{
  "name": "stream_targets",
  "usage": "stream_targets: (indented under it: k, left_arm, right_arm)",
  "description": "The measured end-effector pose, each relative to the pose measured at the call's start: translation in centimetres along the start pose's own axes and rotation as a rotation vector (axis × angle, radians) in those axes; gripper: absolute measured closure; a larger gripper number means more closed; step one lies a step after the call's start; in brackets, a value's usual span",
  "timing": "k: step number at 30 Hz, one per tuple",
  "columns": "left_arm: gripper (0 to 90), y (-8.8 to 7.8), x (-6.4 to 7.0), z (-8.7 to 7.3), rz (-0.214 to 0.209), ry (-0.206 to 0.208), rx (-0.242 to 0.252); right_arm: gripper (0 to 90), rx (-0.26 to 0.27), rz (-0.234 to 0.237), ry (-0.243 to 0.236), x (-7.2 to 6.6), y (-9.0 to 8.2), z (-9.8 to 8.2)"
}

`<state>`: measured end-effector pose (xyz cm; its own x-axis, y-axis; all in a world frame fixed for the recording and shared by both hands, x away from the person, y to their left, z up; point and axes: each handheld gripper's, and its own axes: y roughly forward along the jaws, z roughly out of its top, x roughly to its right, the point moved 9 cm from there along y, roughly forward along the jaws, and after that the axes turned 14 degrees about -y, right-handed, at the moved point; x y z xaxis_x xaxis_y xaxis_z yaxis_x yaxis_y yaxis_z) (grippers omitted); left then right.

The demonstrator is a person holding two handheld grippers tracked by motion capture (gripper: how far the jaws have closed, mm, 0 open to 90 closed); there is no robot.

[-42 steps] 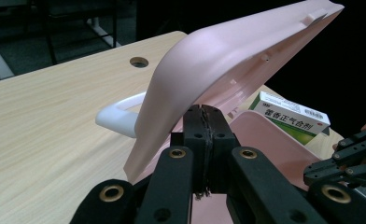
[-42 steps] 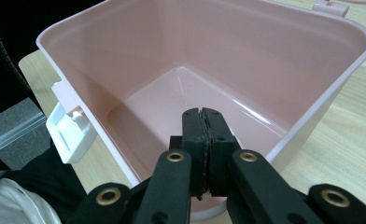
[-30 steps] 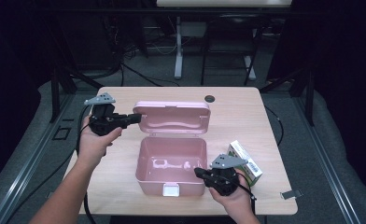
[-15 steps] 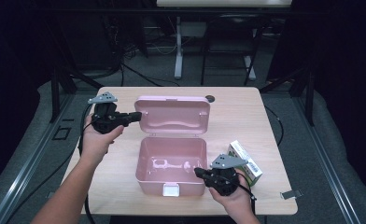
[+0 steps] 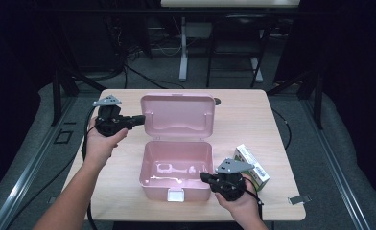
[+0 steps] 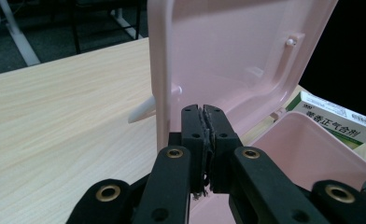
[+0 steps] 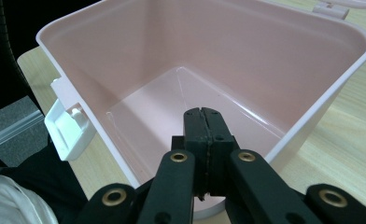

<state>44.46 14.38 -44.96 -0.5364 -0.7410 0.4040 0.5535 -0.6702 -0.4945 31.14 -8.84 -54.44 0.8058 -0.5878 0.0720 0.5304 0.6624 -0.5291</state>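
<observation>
A pink plastic box (image 5: 176, 191) stands open in the middle of the table, empty inside (image 7: 218, 56). Its lid (image 5: 176, 115) stands nearly upright at the back. My left gripper (image 5: 140, 119) is shut, level with the lid's left edge; in the left gripper view its tips (image 6: 203, 109) sit right beside that edge of the lid (image 6: 237, 56), nothing between them. My right gripper (image 5: 203, 176) is shut at the box's front right corner, and its tips (image 7: 202, 112) point over the rim into the box. A white and green medicine carton (image 5: 253, 167) lies right of the box.
The box's white latch (image 5: 175, 195) hangs at its front wall, near the table's front edge. A small dark round thing (image 5: 217, 101) peeks out behind the lid. A metal clip (image 5: 299, 199) sits at the table's front right. The wooden table (image 5: 272, 124) is bare at its right and left.
The lid has swung more upright and now covers most of the dark round thing behind it. My left gripper shifted slightly with it. The right gripper has kept still.
</observation>
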Motion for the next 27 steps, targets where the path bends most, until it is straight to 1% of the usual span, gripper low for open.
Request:
stream_targets:
  k: [1, 2, 3, 6, 8, 13, 14, 18, 19, 20, 21, 22, 24, 27]
  left_arm:
    - [87.7, 0.1, -0.1, -0.1, -0.002, -0.006, -0.002]
    - [87.7, 0.2, -0.2, -0.3, 0.000, -0.004, -0.005]
    - [87.7, 0.2, -0.3, -0.4, -0.001, -0.013, -0.006]
    - [87.4, 0.4, -0.6, -0.8, 0.002, -0.013, -0.015]
    - [87.1, 0.5, -0.6, -1.0, -0.006, -0.024, -0.013]
    - [84.2, 0.8, -0.6, -1.9, -0.022, -0.035, -0.023]
    - [84.1, 0.8, -0.7, -2.1, -0.020, -0.032, -0.032]
    - [83.6, 0.9, -0.9, -2.6, -0.025, -0.043, -0.029]
    - [83.3, 0.9, -1.0, -2.8, -0.029, -0.050, -0.028]
    - [83.0, 0.9, -1.0, -3.0, -0.031, -0.050, -0.029]
    - [82.6, 0.9, -1.1, -3.2, -0.030, -0.056, -0.030]
    - [82.2, 0.9, -1.1, -3.3, -0.032, -0.052, -0.027]
    - [81.5, 0.9, -1.2, -3.8, -0.031, -0.059, -0.028]
    - [79.7, 0.9, -1.4, -4.4, -0.033, -0.067, -0.028]
  right_arm:
    - [90.0, 0.000, 0.000, -0.001, 0.0, 0.0, 0.0]
    - [90.0, 0.000, 0.000, -0.003, 0.0, 0.0, 0.0]
    - [90.0, 0.000, 0.000, -0.005, 0.0, 0.0, 0.0]
    - [90.0, 0.000, 0.000, -0.008, 0.0, 0.0, 0.0]
    - [90.0, 0.000, 0.001, -0.009, 0.0, 0.0, 0.0]
    - [90.0, 0.000, 0.001, -0.011, 0.0, 0.0, 0.0]
    - [90.0, 0.000, 0.002, -0.010, 0.0, 0.0, 0.0]
    - [90.0, 0.001, -0.007, -0.013, 0.0, 0.0, 0.0]
    - [90.0, 0.006, 0.006, -0.011, -0.1, 0.0, 0.0]
    - [90.0, 0.005, -0.006, -0.020, 0.0, 0.0, -0.1]
    - [90.0, 0.007, -0.009, -0.026, 0.0, 0.0, 0.0]
    - [90.0, 0.006, -0.010, -0.026, 0.0, 0.0, 0.0]
    - [90.0, 0.006, -0.004, -0.022, 0.0, 0.0, 0.0]
    - [90.0, 0.006, -0.008, -0.023, 0.0, 0.0, 0.0]
